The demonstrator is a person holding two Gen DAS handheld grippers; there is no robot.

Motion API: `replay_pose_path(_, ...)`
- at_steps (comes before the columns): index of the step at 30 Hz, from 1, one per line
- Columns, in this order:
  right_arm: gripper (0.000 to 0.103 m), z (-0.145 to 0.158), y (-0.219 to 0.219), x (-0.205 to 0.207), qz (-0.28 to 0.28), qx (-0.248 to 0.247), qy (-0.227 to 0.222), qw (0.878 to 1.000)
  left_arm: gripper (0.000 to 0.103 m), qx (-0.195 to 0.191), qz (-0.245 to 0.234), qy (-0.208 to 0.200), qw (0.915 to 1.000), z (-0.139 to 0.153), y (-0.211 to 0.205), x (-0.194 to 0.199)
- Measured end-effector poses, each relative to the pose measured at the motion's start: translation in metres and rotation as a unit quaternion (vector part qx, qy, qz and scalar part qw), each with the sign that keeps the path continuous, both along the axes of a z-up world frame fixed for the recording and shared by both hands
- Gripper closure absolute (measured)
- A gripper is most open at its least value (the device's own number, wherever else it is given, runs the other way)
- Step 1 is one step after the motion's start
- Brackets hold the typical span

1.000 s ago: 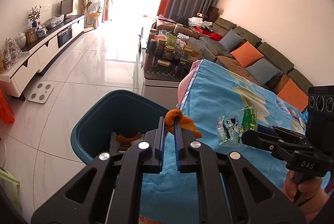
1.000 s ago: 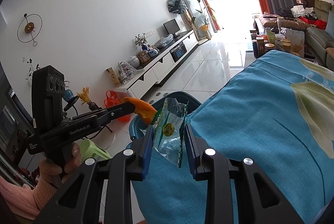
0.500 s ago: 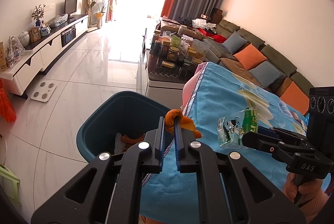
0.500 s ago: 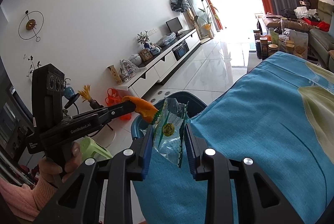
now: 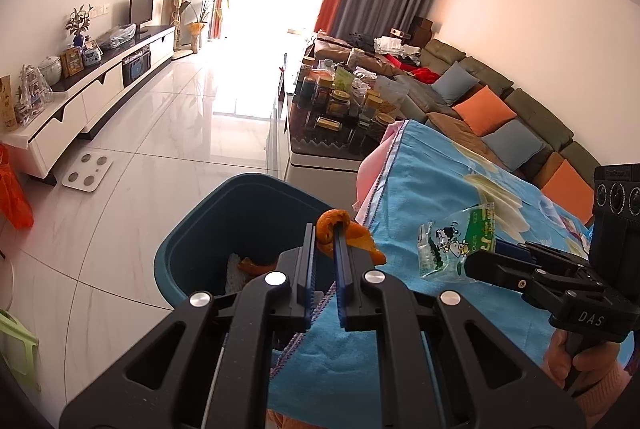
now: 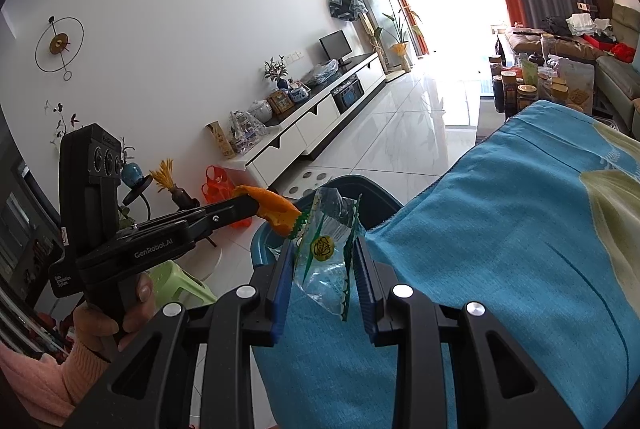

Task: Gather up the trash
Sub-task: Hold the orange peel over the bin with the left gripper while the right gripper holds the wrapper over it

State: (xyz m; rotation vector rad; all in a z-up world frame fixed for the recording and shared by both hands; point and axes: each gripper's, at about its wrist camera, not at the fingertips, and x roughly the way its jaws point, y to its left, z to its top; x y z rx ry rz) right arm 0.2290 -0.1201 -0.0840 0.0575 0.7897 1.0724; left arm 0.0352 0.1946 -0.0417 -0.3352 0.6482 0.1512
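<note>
Bin (image 5: pixel 188 241) mouth open below, floor (image 5: pixel 168 133) left clear; cloth (image 5: pixel 432 189) edge touches right rim; jar table (image 5: pixel 320 153) behind.

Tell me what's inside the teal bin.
Inside the teal bin lie a piece of orange peel and something white beneath it. The left tool and the bin's near wall hide the rest of the bottom.
</note>
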Motion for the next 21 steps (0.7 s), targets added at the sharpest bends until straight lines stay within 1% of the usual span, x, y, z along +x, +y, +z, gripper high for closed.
replay_pose_path(21,0.075,-0.0001,0.0091,0.0051,0.007,-0.006,0.0,1.0,0.094,-0.004,0.016,0.004,0.9999,-0.0056,0.0078,0.0013)
